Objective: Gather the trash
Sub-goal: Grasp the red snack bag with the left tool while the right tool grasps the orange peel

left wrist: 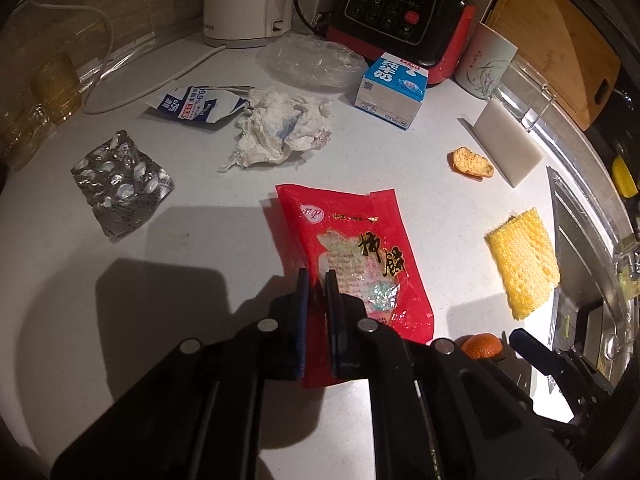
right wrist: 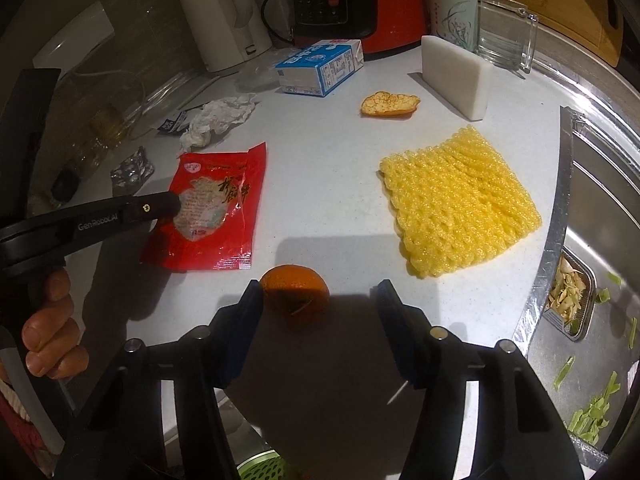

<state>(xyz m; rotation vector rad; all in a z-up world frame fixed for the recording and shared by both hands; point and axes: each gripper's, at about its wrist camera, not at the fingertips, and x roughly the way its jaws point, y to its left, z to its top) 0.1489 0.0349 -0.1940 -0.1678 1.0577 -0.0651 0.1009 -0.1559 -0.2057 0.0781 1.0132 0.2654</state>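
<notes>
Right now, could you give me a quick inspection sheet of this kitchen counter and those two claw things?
Surface: white countertop, lit, with tool shadows.
Job's things: red snack wrapper, crumpled tissue, foil blister pack, torn blue-white packet, clear plastic bag, orange peel, yellow foam net, mandarin.
Clutter: milk carton, white block, cup, glass jug.
Grippers: left gripper nearly closed over the wrapper, grip unclear; right gripper open, mandarin by its left finger.
Cables: white cord beside the kettle; black cord behind the red-black appliance.
Surroundings: steel sink with green scraps, cutting board.
</notes>
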